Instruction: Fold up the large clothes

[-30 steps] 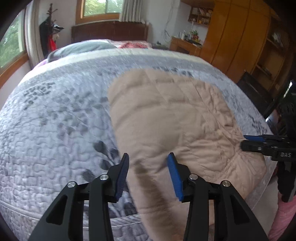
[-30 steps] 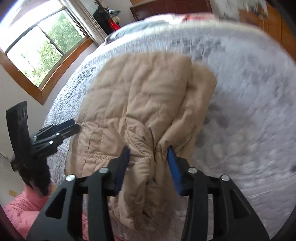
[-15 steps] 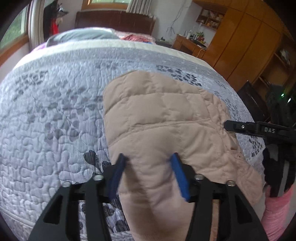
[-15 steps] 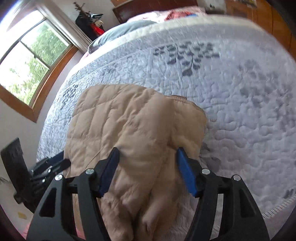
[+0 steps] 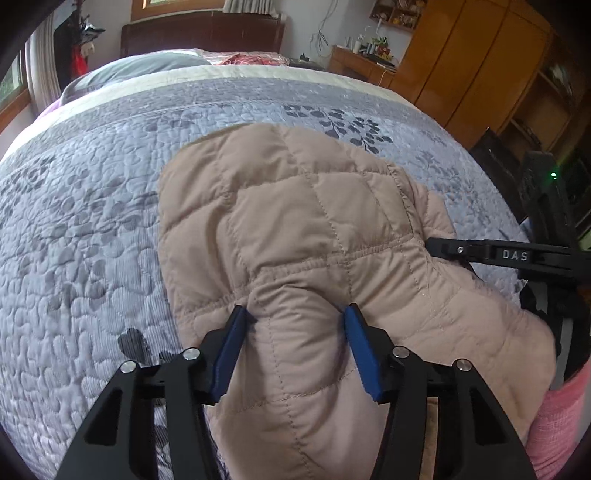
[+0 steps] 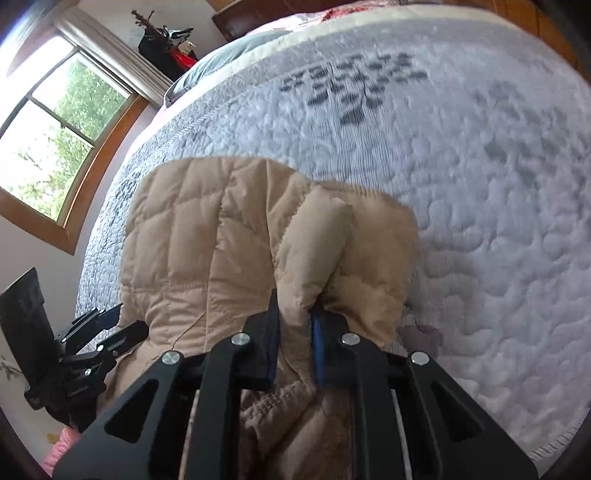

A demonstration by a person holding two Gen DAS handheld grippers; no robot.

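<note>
A beige quilted jacket (image 5: 295,221) lies on the near part of a bed, hanging over its front edge; it also shows in the right wrist view (image 6: 207,236). My left gripper (image 5: 295,332) is open, its blue pads either side of a bulge of jacket fabric. My right gripper (image 6: 295,314) is shut on a fold of the jacket near its right edge. The right gripper shows in the left wrist view (image 5: 491,254) at the jacket's right side. The left gripper shows in the right wrist view (image 6: 110,328) at the jacket's lower left.
The bed has a grey quilted cover with dark leaf prints (image 5: 92,221). Pillows and a dark headboard (image 5: 203,33) are at the far end. A wooden wardrobe (image 5: 480,66) stands to the right, a window (image 6: 55,147) to the left.
My right gripper was shut on the jacket, opened wide, and has closed again on a fold. My left gripper has moved forward over the jacket and stays open.
</note>
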